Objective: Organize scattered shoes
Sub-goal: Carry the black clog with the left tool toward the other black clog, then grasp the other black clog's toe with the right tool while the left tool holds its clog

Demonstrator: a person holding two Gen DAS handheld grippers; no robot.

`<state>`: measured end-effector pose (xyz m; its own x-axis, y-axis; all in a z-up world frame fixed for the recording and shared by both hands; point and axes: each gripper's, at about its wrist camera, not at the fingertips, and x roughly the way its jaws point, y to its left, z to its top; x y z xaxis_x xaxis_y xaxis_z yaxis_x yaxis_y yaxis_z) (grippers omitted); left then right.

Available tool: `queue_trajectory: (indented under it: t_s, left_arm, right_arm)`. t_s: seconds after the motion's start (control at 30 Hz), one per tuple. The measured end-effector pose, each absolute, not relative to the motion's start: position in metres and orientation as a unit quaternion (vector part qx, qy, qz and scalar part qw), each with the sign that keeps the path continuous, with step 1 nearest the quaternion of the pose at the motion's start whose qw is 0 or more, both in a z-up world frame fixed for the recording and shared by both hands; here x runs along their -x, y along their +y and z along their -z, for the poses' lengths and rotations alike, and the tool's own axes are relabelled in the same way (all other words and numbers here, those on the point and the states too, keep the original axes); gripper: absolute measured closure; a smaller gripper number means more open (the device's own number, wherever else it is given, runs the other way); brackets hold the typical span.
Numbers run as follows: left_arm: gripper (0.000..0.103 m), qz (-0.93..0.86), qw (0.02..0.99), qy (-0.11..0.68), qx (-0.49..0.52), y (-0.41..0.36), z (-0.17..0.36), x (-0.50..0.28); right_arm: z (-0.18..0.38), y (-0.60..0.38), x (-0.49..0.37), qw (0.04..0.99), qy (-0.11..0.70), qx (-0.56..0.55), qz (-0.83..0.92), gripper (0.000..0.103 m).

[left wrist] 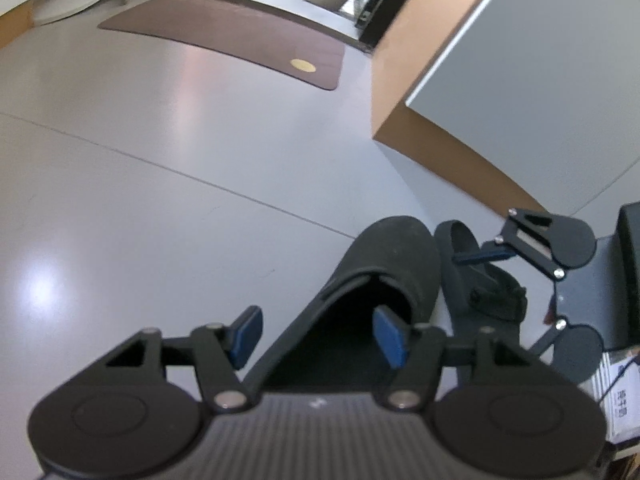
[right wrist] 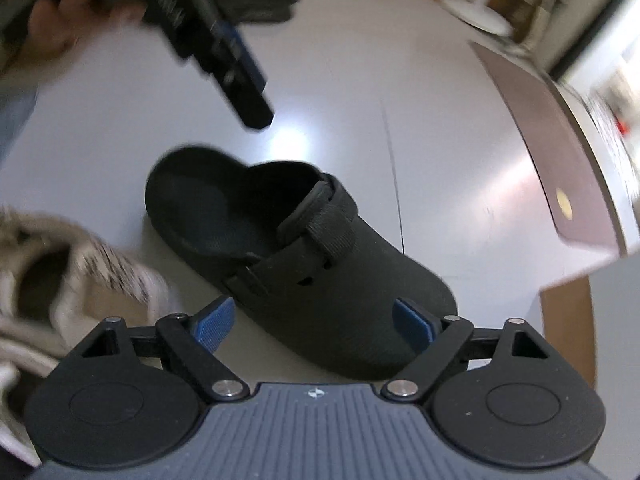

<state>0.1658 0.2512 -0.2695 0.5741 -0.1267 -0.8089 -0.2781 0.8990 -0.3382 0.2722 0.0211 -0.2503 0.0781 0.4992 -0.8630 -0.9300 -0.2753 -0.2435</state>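
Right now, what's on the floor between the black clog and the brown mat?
Nothing. In the right wrist view, only bare grey floor, crossed by one thin seam, separates the black clog from the brown mat.

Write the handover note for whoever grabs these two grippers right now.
Left gripper: open. It straddles one side wall of a plain black clog on the floor, with one pad inside the opening, and is not pressing.
Right gripper: open. It is low over the strapped black clog, with a finger on either side of the toe, and has no grip.
Things: both clogs lie side by side near the brown-edged cabinet. A beige sneaker lies beside the strapped one.
Done: nothing that I can tell. No shoe is held.
Left: grip the clogs and set them in place as a pair, then the sneaker.
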Motion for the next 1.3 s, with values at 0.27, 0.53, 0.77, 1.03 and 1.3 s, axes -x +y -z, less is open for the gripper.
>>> queue_trajectory:
  t_s: [0.27,0.53,0.77,1.03,1.3]
  left_arm:
    - [0.039,-0.049,0.860,0.453,0.229,0.252,0.271,-0.156]
    - [0.039,-0.060,0.848,0.450,0.272,0.260,0.282,-0.141]
    - [0.039,-0.069,0.845,0.453,0.277,0.265,0.288,-0.132]
    - [0.039,-0.080,0.836,0.454,0.297,0.269,0.294,-0.124]
    - [0.039,-0.073,0.842,0.452,0.285,0.260,0.290,-0.123]
  right_arm:
    - [0.253,0.030,-0.266,0.539,0.205,0.497,-0.648,0.005]
    - [0.257,0.031,-0.258,0.495,0.142,0.529,-0.674,0.000]
    - [0.271,0.045,-0.254,0.458,0.117,0.556,-0.684,0.000]
    - [0.263,0.066,-0.266,0.499,0.199,0.498,-0.681,0.000]
    - [0.242,0.091,-0.286,0.546,0.330,0.426,-0.642,0.013]
